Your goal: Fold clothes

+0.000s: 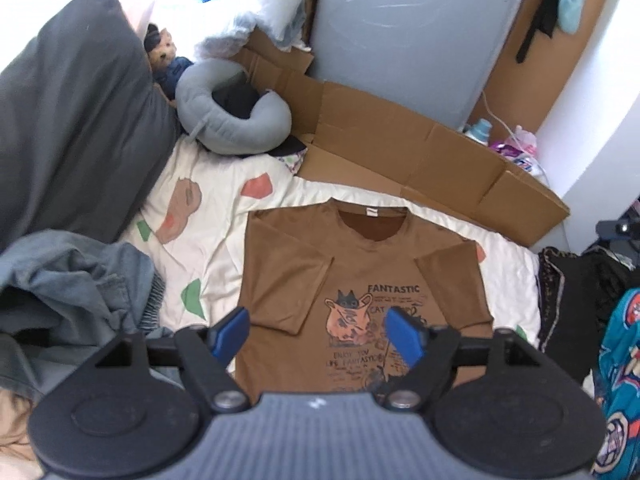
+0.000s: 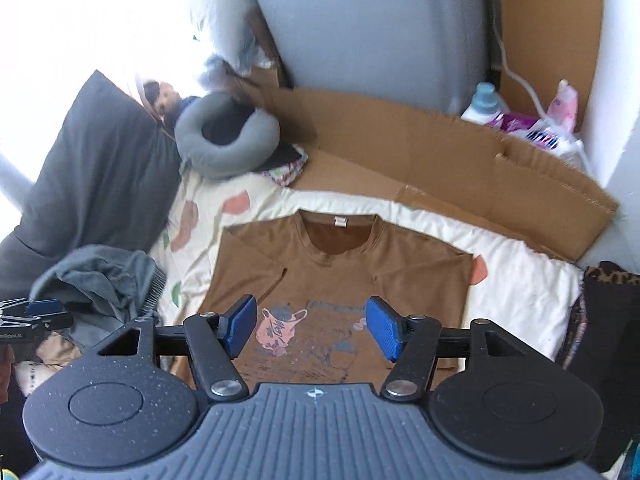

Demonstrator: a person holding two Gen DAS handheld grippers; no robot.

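Observation:
A brown T-shirt [image 1: 360,264] with a cat print lies flat on the cream bedspread [image 1: 208,216], collar away from me, both sleeves folded in over the chest. My left gripper [image 1: 318,334] hangs well above its lower half, blue pads wide apart, nothing between them. In the right wrist view the same brown T-shirt [image 2: 340,264] lies below my right gripper [image 2: 312,328], which is also open and empty. The left gripper [image 2: 36,316] shows at the left edge of that view, above a heap of clothes.
A grey-blue clothes heap [image 1: 76,280] sits left of the shirt. A dark pillow [image 1: 80,120], grey neck pillow [image 1: 234,108] and plush toy [image 1: 164,52] lie further back. Flattened cardboard [image 1: 420,156] borders the far side. Dark and patterned garments [image 1: 580,292] crowd the right.

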